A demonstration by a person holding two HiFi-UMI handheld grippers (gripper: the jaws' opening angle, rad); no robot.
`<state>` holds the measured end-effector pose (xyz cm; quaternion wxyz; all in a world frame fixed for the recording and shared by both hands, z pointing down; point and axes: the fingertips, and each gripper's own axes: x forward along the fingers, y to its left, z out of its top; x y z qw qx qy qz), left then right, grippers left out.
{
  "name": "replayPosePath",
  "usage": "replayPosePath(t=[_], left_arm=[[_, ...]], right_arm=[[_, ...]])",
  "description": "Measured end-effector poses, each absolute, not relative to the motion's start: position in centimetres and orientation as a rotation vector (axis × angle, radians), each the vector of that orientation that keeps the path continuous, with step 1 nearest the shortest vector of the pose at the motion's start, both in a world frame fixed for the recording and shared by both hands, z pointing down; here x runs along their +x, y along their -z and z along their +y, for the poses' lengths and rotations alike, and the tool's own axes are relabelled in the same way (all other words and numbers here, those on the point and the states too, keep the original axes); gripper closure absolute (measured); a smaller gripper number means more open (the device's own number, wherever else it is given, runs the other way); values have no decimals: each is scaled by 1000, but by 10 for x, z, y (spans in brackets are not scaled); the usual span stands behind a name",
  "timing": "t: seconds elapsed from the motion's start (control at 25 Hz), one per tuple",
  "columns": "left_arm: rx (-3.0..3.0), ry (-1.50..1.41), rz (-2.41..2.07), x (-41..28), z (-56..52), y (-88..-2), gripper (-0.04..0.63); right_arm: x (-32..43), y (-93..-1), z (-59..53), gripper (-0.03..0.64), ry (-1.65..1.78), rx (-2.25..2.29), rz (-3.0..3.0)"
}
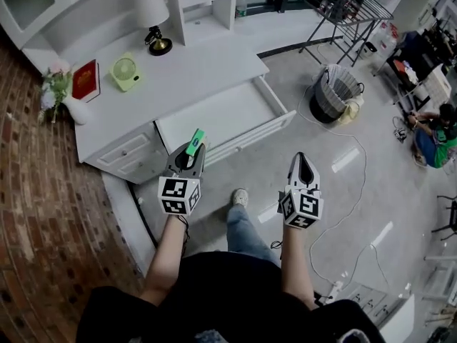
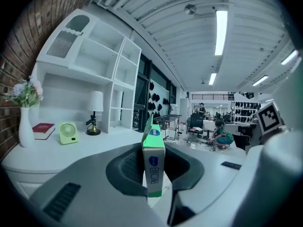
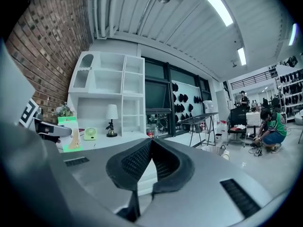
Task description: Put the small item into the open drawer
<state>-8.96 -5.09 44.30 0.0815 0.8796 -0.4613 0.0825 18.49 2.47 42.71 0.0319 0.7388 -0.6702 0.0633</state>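
A small green-and-white box (image 1: pixel 196 141) stands upright between the jaws of my left gripper (image 1: pixel 192 151), which is shut on it. In the left gripper view the box (image 2: pixel 154 160) fills the gap of the left gripper (image 2: pixel 154 176), narrow edge toward the camera. The gripper hovers just in front of the open white drawer (image 1: pixel 214 116), whose inside looks bare. My right gripper (image 1: pixel 303 161) hangs over the floor to the right of the drawer. Its jaws meet at the tips with nothing between them, as the right gripper view shows (image 3: pixel 151 142). That view also catches the box (image 3: pixel 70 134) at its left.
The white desk (image 1: pixel 200 66) carries a lamp (image 1: pixel 152 20), a green fan (image 1: pixel 125 73), a red book (image 1: pixel 86 81) and a vase of flowers (image 1: pixel 61 95). A laundry basket (image 1: pixel 334 91), a drying rack (image 1: pixel 346 13) and a floor cable (image 1: pixel 357 184) lie right; a person (image 1: pixel 435 138) sits far right.
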Motion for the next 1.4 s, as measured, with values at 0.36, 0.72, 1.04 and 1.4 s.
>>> replayPosePath(t=[0.36,0.72,1.04,1.4], left_arm=[[2551,-291,-1448,-42,-177,-454,508],[2524,-291,-1446,-8,-235,-459,508],[2529,-349,-1381,10,-267,-471,509],[2523,-427,-1315,40,-299,-515,508]], right_arm=[[217,-415,-136,615,-202,2117,-2187],[226,-428,-204,615,-238,2019,-2224],[230,-435,-236,615,-264,1998,-2195],[220,-473,-279,615,-346,1919,-2204]])
